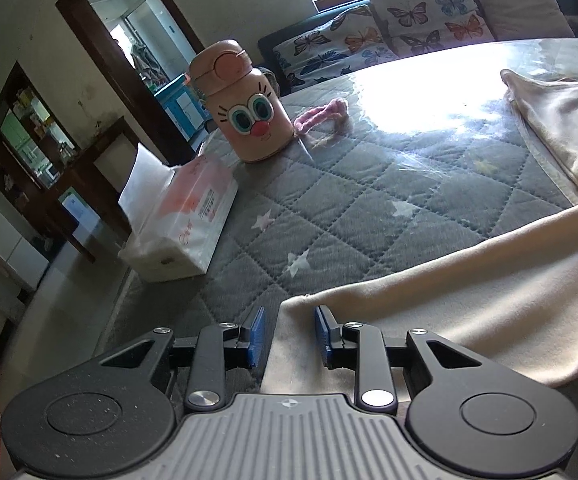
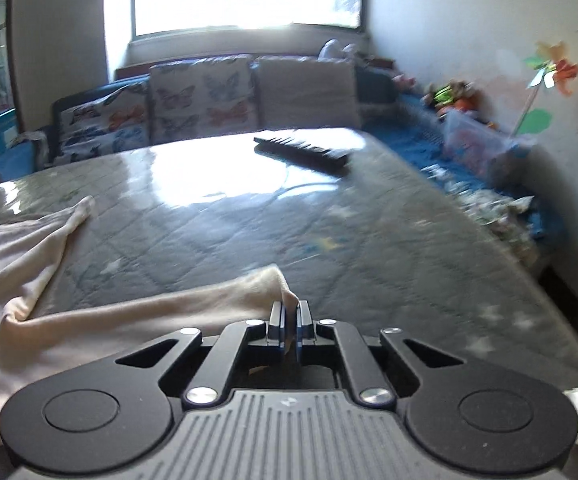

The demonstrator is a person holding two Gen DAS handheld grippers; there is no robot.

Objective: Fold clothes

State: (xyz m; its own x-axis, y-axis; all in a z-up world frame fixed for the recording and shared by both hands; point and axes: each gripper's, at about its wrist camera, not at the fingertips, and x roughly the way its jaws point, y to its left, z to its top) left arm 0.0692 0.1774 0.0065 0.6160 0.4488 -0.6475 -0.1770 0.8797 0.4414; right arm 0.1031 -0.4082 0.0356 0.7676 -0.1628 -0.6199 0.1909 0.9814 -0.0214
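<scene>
A cream garment [image 1: 489, 300] lies spread on the grey quilted table [image 1: 349, 200]. My left gripper [image 1: 290, 322] is open, its blue pads on either side of the garment's near corner, with cloth lying between them. In the right wrist view the same cream garment [image 2: 89, 312] stretches across the left half of the table [image 2: 329, 220]. There my right gripper [image 2: 290, 312] is shut on a pinched fold at the end of a sleeve-like strip, lifting it into a small peak.
A peach cartoon-face bottle [image 1: 245, 108], a pink cord [image 1: 321, 114] and a tissue pack [image 1: 185, 216] stand at the table's left side. A dark remote [image 2: 301, 150] lies at the far right. Butterfly cushions [image 1: 369, 36] line a sofa behind; toys sit along the right wall.
</scene>
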